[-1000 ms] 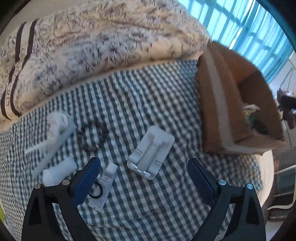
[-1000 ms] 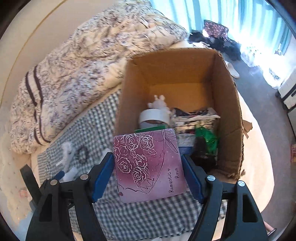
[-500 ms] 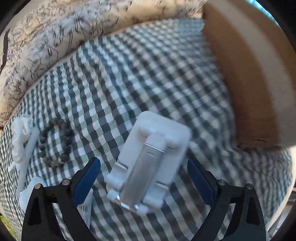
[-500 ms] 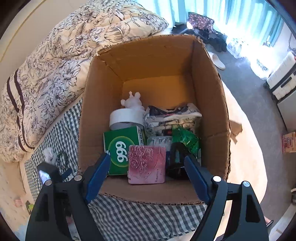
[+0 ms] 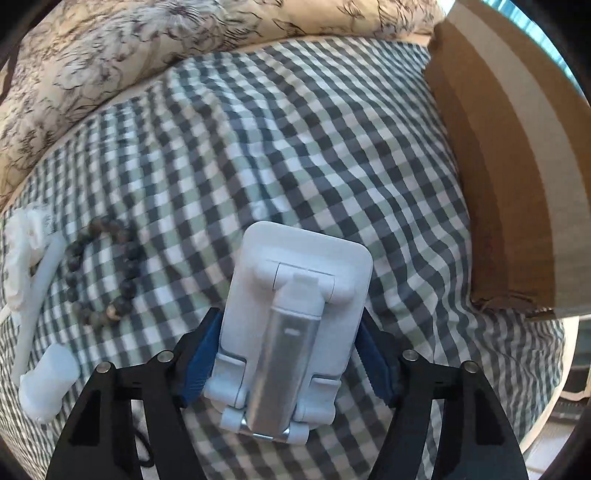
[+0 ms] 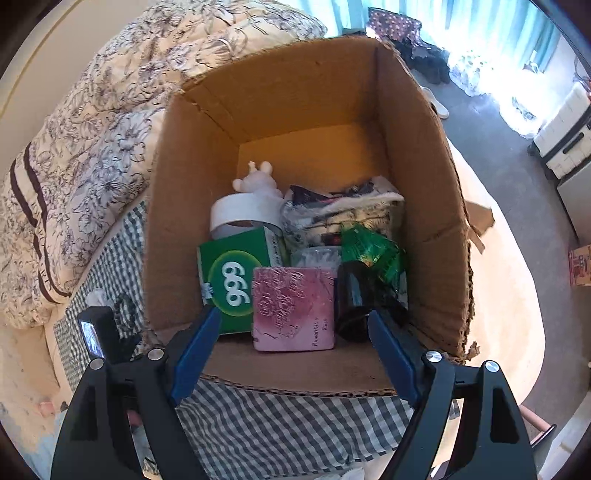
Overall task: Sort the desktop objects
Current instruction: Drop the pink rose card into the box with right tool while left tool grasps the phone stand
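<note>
**Me:** Left tool (image 5: 286, 356) points steeply down at the bed. Its blue pads (image 5: 202, 363) have just been closing in and now sit against both long sides of a white folding phone stand (image 5: 291, 325), which lies flat on the green-and-white checked sheet (image 5: 295, 147).

**Reader:** What lies around it?

**Me:** Near my left pad there is a small white bottle (image 5: 50, 382). Just beyond it a white tube (image 5: 38, 291) lies beside a bracelet of dark beads (image 5: 103, 273), with crumpled white material (image 5: 22, 240) at the far left. Further back is a floral quilt (image 5: 147, 40). A cardboard box (image 5: 517, 166) stands to the right, well apart from the stand.

**Reader:** And your other hand?

**Me:** My right tool (image 6: 291, 350) hangs over the near edge of that box (image 6: 295, 373), its pads spread apart with nothing between them. Below, inside the box, a pink rose-patterned packet (image 6: 293, 310) leans against the near wall, touching a green carton marked 999 (image 6: 232, 280) on one side and a black object (image 6: 354, 299) on the other. Behind them are a roll of white tape (image 6: 243, 214), a green foil wrapper (image 6: 369, 251) and a small white figurine (image 6: 256, 181). Beyond the box, teal curtains (image 6: 480, 26).
</note>
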